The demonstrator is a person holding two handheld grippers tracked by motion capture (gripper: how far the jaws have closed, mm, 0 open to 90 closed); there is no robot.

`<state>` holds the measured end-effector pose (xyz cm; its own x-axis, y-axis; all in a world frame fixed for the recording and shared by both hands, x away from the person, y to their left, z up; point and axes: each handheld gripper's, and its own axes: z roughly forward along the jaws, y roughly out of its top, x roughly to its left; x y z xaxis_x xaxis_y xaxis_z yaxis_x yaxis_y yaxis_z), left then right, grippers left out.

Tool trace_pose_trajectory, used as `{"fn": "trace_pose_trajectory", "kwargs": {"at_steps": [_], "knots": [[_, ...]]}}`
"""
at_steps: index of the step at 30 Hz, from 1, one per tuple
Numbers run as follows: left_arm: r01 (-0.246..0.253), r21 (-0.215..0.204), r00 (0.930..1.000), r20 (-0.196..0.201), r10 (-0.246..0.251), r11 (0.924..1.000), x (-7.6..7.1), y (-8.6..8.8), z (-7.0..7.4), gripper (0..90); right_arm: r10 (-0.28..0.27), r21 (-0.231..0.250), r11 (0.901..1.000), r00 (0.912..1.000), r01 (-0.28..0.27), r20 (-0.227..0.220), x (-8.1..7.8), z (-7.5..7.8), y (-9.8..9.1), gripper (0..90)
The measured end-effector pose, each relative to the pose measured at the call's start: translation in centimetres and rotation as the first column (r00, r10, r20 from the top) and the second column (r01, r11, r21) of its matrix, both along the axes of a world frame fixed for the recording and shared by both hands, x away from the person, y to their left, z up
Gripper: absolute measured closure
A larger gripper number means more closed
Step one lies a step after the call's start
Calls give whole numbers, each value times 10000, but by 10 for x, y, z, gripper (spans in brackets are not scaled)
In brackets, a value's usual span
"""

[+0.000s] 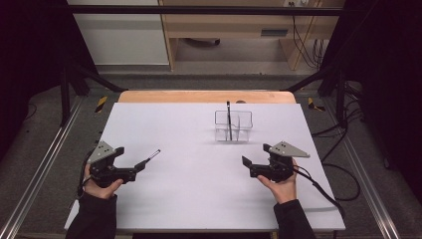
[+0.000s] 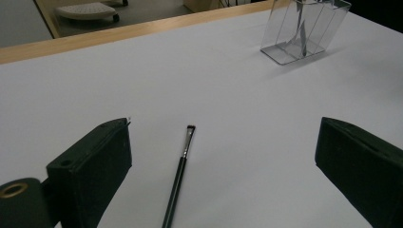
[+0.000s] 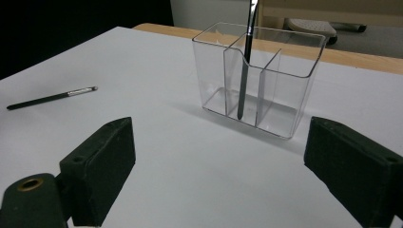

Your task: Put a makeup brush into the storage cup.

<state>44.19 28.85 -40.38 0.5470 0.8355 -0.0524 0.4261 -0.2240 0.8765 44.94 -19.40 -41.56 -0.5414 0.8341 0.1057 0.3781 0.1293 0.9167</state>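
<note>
Brushes look half sorted: one brush (image 3: 244,71) stands in the clear organizer (image 3: 285,85); another brush (image 2: 178,173) lies between my spread left tongs (image 2: 223,166). Right tongs (image 3: 216,171) spread, empty.

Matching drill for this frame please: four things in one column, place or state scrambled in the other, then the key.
Things:
1. clear organizer
2. standing brush
3. loose brush
4. right gripper

Places or states:
A. lying flat on the white sheet, between the left gripper's open jaws
B. upright in a compartment
C. open, holding nothing, near the right edge
D. at the far middle of the sheet, divided inside

Pairs: 1-D, 2-B, 3-A, 4-C
</note>
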Motion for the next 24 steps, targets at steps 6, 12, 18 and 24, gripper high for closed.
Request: {"fn": "trace_pose_trajectory", "kwargs": {"at_steps": [6, 12, 18, 24], "knots": [[-116, 201, 9996, -242, 121, 9997, 3, 9, -4, 43, -82, 112, 9999, 9998, 80, 156, -11, 3, -10, 104], [-126, 354, 9993, -339, 138, 9993, 6, 13, -3, 43, -93, 123, 9999, 9999, 91, 117, -14, 2, -13, 101], [113, 867, 9987, -510, -69, 9962, 14, 8, 5, 42, -165, 138, 9998, 9998, 164, 65, -15, 1, -16, 101], [340, 1339, 9966, -784, -236, 9904, 23, 2, 7, 42, -153, 129, 9998, 9999, 152, 47, -15, 1, -16, 100]]}}
